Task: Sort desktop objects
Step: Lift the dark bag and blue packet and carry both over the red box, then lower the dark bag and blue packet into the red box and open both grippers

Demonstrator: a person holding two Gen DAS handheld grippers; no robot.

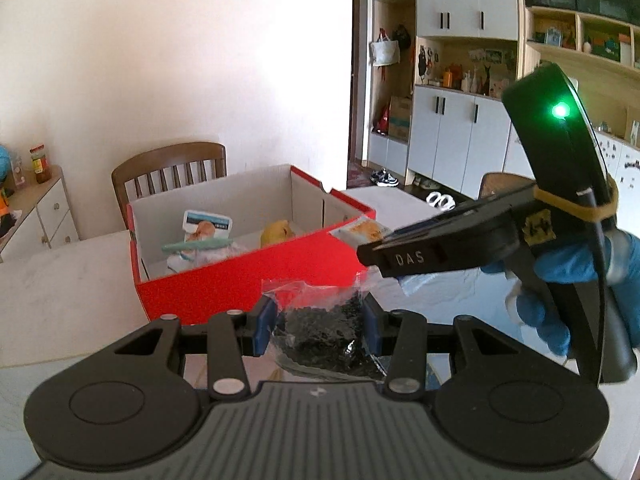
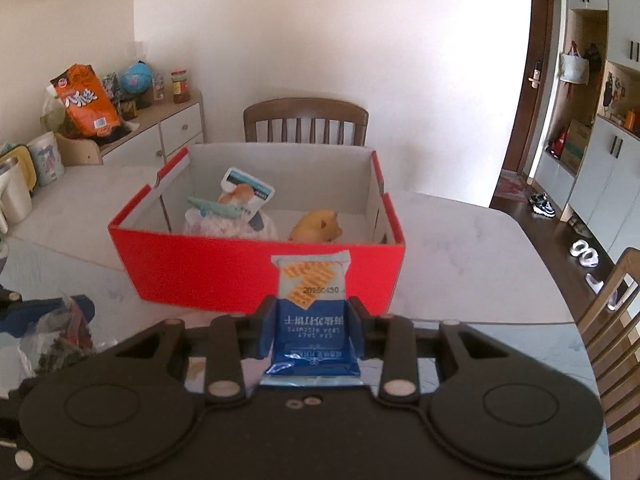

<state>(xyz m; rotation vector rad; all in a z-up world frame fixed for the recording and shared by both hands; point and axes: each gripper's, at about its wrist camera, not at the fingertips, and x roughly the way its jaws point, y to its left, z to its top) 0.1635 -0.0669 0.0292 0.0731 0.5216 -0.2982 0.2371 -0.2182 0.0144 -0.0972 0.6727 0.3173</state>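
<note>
Left gripper (image 1: 319, 322): pinches a clear bag of dark bits (image 1: 322, 334) between its blue pads, held above the table (image 1: 60, 292) just before the box's near wall.
Bag: crumpled, no clear long axis; its twisted top points toward the box.
Right gripper (image 2: 312, 328): pinches a cracker packet (image 2: 311, 314), held above the table (image 2: 480, 248) before the middle of the box's near wall.
Packet: long axis runs along the fingers, pale end with the cracker print pointing away at the box, blue end toward the camera; its print reads upside down.
Box (image 2: 224, 272): red outside, white inside, open top, standing toward the table's far edge in front of a chair (image 2: 306, 120).
In the box: a pale pouch (image 2: 230, 224) with a teal clip (image 2: 218, 209) at the left, a blue-and-white packet (image 2: 248, 190) leaning upright behind it, a yellow toy (image 2: 316, 227) at the right near the front wall.
Glove (image 1: 560, 300): blue, on the hand gripping the right gripper's handle, seen from the left wrist.
</note>
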